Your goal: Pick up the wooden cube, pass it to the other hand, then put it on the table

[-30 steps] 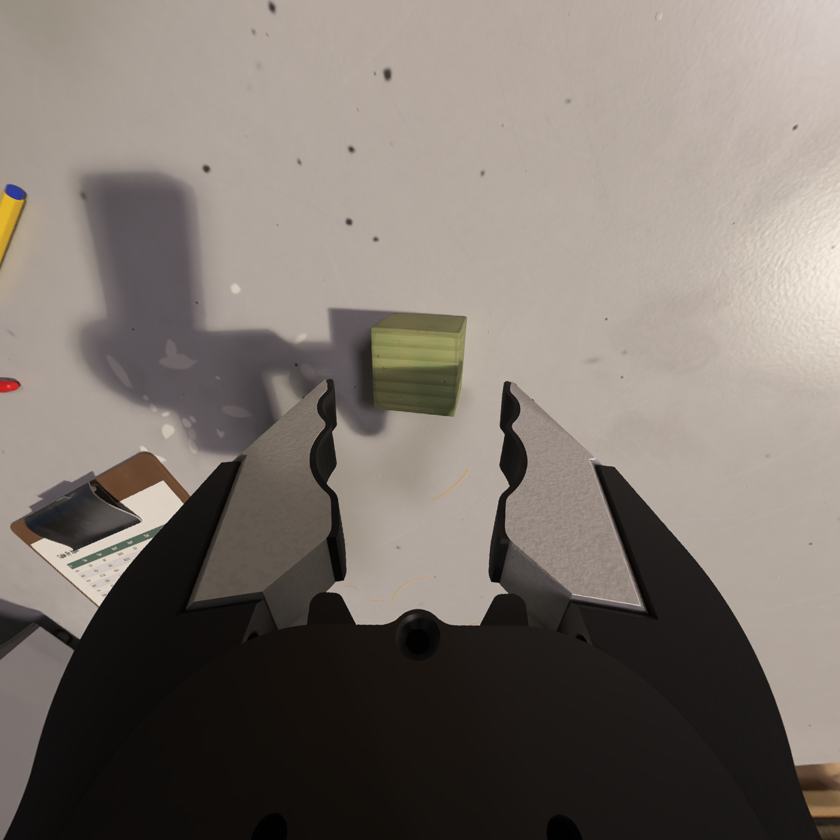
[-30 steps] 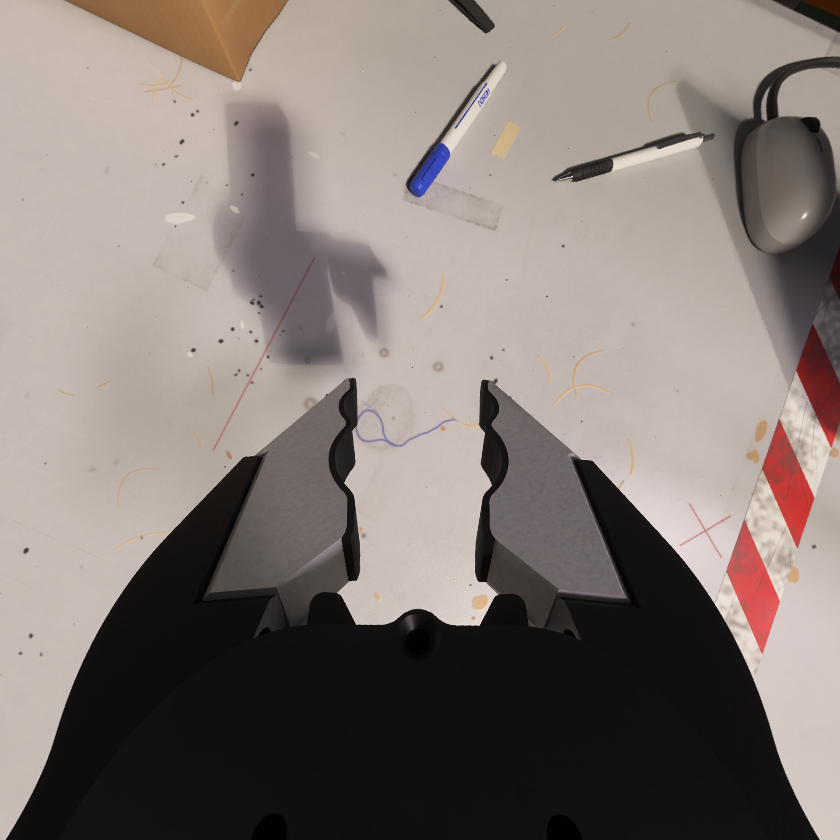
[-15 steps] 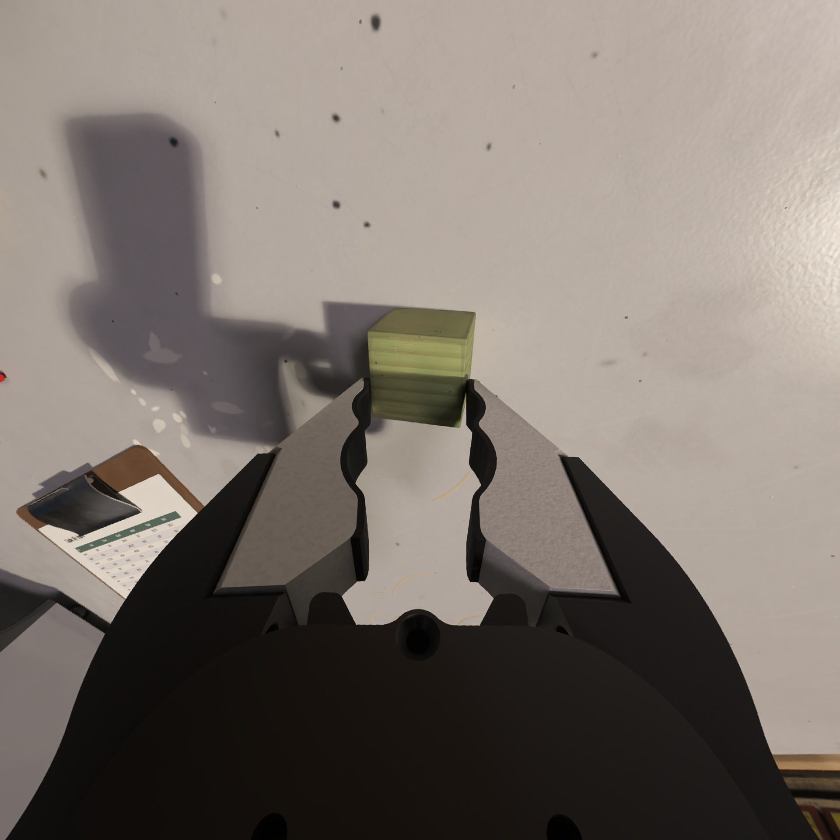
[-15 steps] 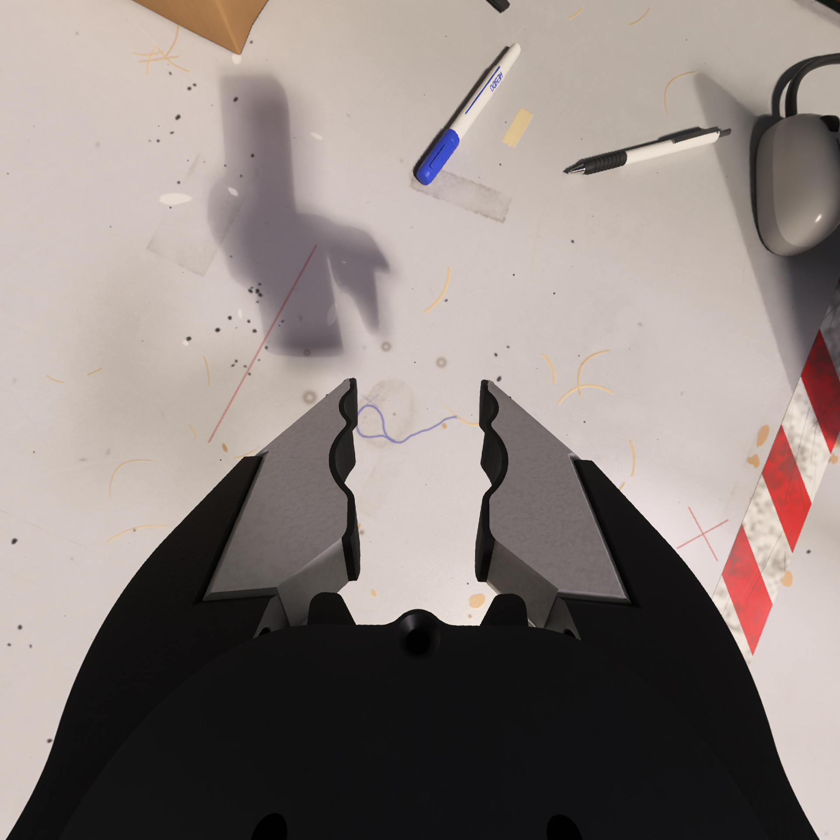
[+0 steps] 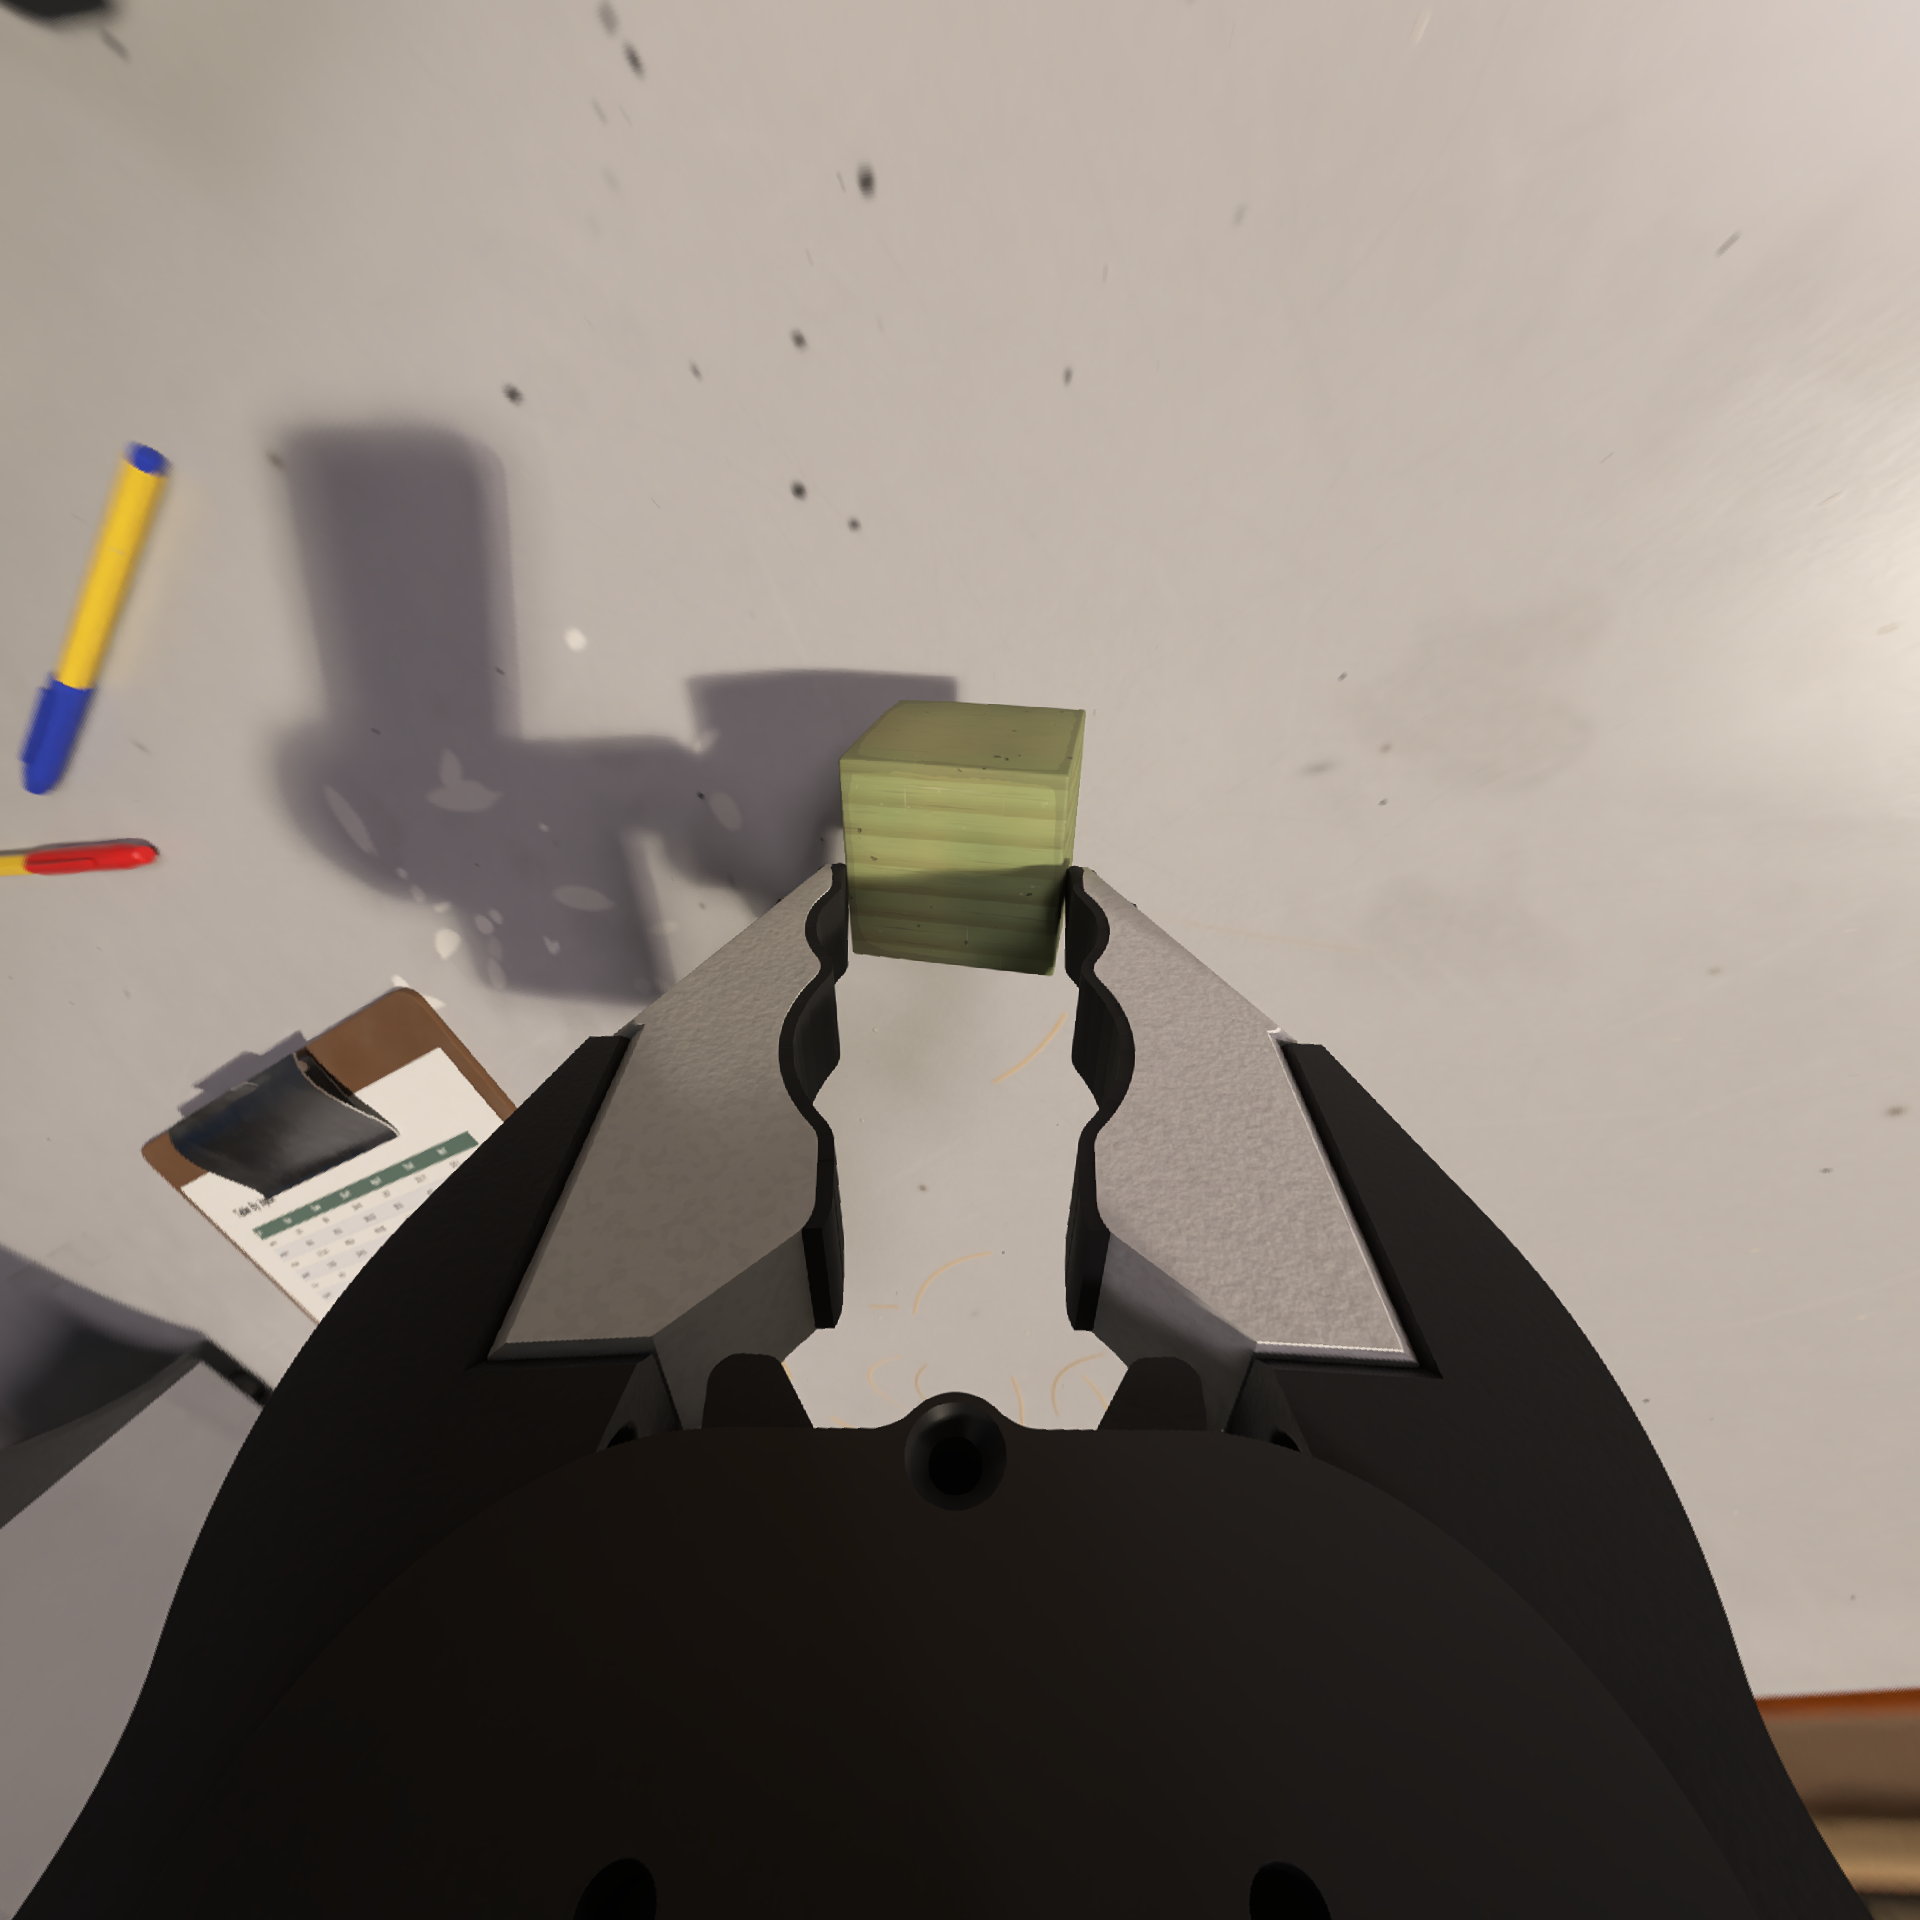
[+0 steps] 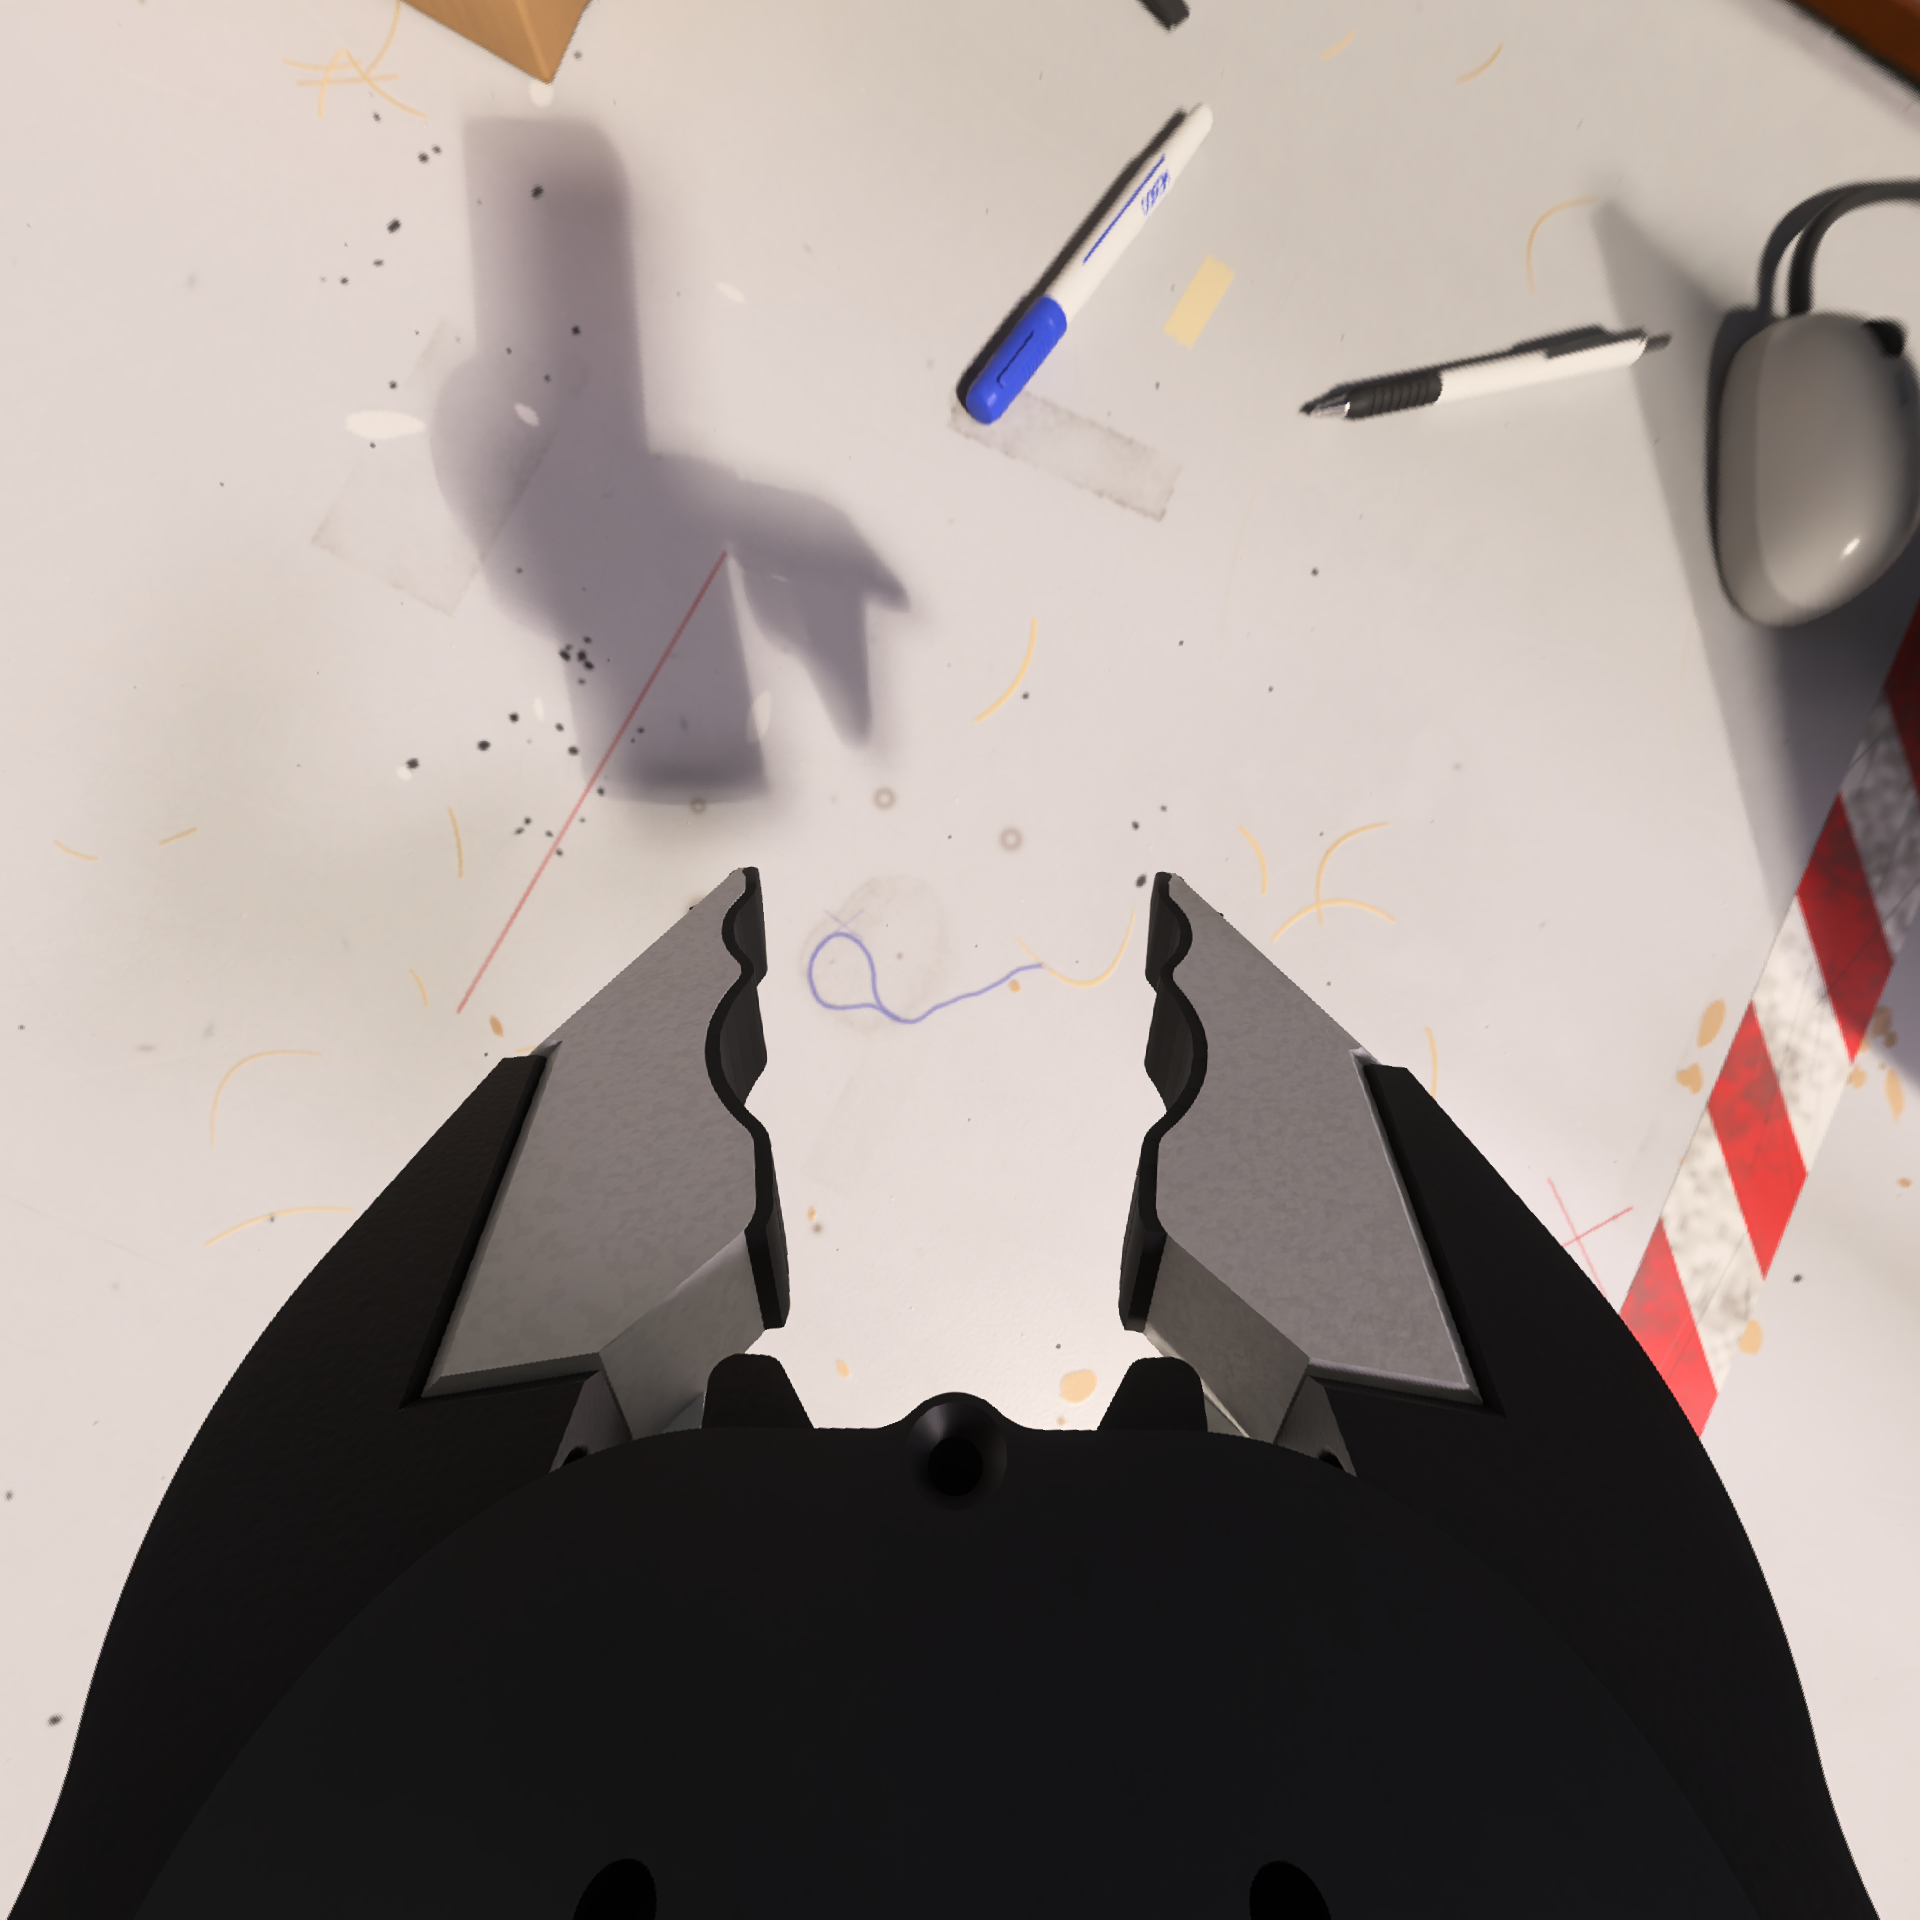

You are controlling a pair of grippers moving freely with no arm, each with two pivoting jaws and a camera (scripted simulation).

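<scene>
The wooden cube (image 5: 961, 800) is pale green with a layered grain. My left gripper (image 5: 956, 883) is shut on it, with the fingertips (image 5: 821, 914) pressing its lower left and right faces. The cube hangs a little above the white table (image 5: 1455, 520), and its shadow falls up and to the left. My right gripper (image 6: 956, 878) is open and empty above a blue scribble on the table (image 6: 312, 935). The cube does not show in the right wrist view.
Left wrist view: a yellow and blue marker (image 5: 99, 613), a red pen (image 5: 88, 857) and a clipboard (image 5: 332, 1143) lie at the left. Right wrist view: a blue-capped marker (image 6: 1081, 265), a pen (image 6: 1475, 374), a grey mouse (image 6: 1813, 468), red-white tape (image 6: 1787, 1081), a cardboard corner (image 6: 499, 26).
My left gripper closed on the cube and rose with it, so more of the table shows. My right gripper's jaws opened wider.
</scene>
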